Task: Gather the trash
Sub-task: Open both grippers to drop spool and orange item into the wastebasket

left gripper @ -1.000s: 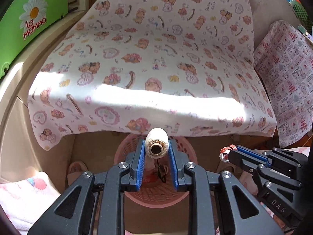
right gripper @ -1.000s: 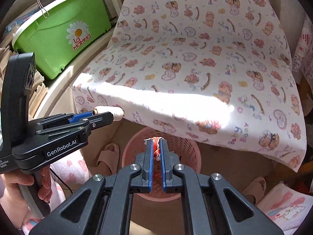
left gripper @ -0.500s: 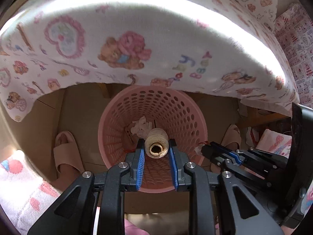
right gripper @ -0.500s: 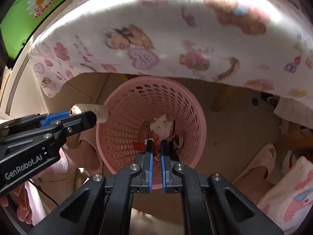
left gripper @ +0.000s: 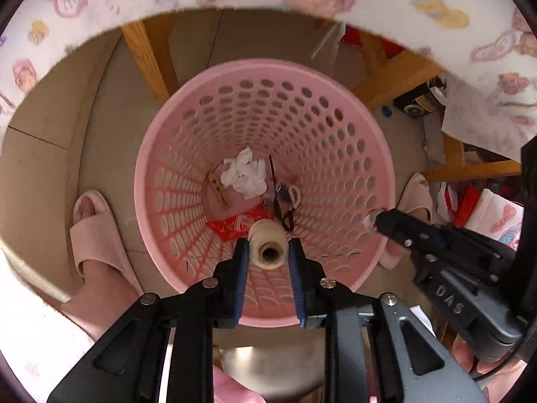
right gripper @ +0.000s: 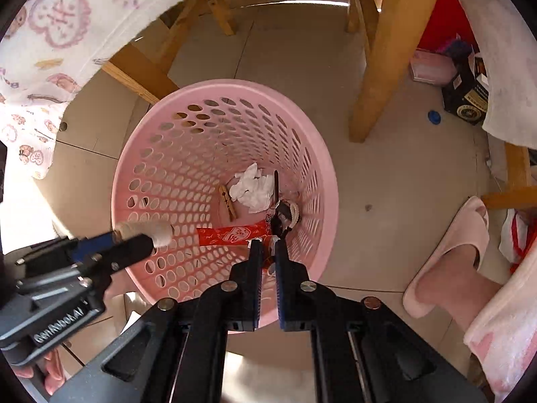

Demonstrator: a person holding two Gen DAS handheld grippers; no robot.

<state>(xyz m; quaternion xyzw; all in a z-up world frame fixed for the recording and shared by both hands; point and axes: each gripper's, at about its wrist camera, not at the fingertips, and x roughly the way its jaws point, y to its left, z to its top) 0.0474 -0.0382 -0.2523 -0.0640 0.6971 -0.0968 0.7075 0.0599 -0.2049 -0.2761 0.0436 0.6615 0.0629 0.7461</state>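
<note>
twine spool (left gripper: pixel 268 248) sits clamped in our left tongs (left gripper: pixel 268 252), its long axis pointing straight down into the pink basket (left gripper: pixel 386 181) below; right tongs (right gripper: pixel 268 252) pinch a small red-and-white scrap (right gripper: pixel 269 258) over the same mouth.

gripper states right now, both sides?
Left gripper: closed on the spool of twine, above the pink basket.
Right gripper: closed on a small red scrap.

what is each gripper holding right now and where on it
Left gripper clamps a spool of pale twine across its wound sides. Right gripper pinches a small red-and-white scrap; exact spot unclear.
</note>
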